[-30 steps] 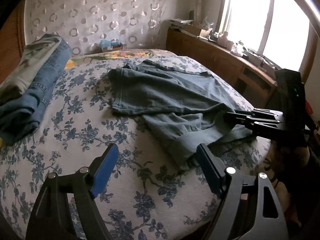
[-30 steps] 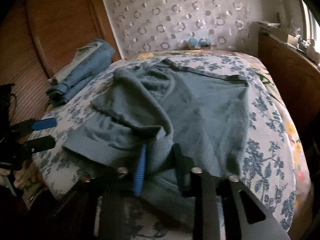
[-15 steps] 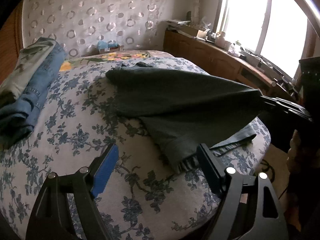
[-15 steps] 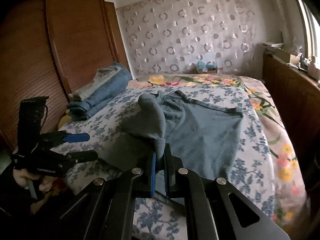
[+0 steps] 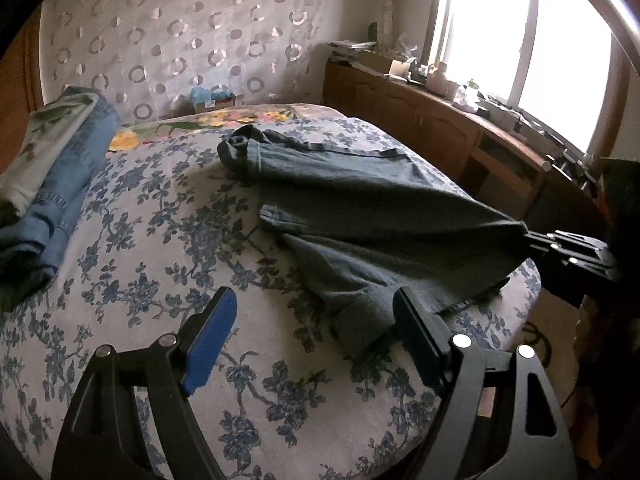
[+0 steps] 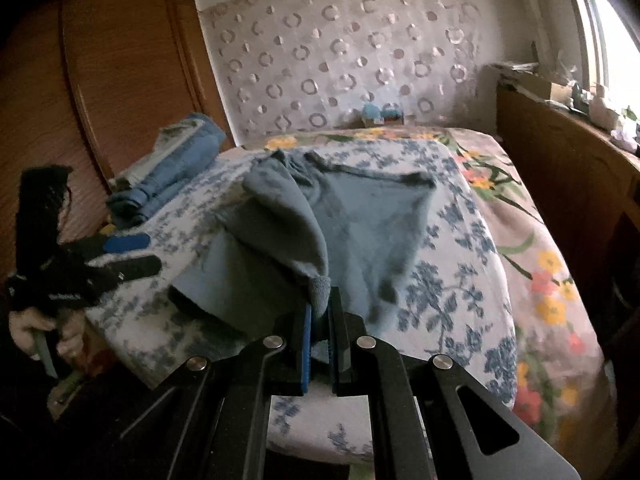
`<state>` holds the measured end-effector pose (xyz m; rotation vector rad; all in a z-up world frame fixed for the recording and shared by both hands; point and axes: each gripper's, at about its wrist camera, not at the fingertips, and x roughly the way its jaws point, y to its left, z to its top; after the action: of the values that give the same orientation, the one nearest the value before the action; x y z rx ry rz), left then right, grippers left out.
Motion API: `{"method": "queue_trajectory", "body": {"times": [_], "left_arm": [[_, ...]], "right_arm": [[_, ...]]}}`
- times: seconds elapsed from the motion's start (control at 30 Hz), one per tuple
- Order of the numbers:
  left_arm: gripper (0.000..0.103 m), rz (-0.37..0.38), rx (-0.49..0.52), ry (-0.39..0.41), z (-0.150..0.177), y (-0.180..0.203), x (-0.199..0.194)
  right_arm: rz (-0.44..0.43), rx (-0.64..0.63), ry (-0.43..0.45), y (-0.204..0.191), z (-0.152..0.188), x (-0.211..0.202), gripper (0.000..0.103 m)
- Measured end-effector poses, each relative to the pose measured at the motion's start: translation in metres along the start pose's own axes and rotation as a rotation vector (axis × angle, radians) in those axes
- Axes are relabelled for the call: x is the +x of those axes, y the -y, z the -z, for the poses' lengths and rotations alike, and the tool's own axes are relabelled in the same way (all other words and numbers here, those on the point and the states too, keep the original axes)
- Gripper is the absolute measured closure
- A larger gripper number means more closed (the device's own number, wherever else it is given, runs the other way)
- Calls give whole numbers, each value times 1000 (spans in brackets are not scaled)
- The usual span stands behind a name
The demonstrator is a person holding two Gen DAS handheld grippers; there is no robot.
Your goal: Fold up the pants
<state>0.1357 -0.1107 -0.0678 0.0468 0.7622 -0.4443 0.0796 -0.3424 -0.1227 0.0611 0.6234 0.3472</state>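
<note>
My right tool (image 6: 320,344) has just clamped tight on one leg end of the grey pants (image 5: 360,200) and drawn it up and out past the foot of the bed (image 5: 160,240), so that leg now hangs taut in the air where it lay rumpled a second ago. The waist end and other leg lie on the floral cover. My left tool (image 5: 312,340) hovers wide open and empty, just short of the free cuff, which I judge it should take next.

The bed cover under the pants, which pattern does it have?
The pale bed cover carries dark blue flower sprigs; the left wrist view shows it best.
</note>
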Motion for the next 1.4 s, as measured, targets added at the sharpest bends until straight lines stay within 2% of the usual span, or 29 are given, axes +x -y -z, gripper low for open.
{"method": "queue_trajectory", "body": {"times": [0.23,0.6,0.93,1.2,1.4], "left_arm": [[22,-4,-1,-11,0,2,7],[22,-18,8,-55,6,2,23],[22,-27,2,-95,12,0,33],[22,-67,-13,-18,5,-10,11],[22,-84,-24,32,-4,-21,-14]], "right_arm": [[36,13,-26,7,4,5,97],[41,27,-56,7,4,4,96],[54,45,-60,14,5,5,88],[50,22,38,7,-2,-31,84],[6,-30,58,-12,-14,-26,78]]}}
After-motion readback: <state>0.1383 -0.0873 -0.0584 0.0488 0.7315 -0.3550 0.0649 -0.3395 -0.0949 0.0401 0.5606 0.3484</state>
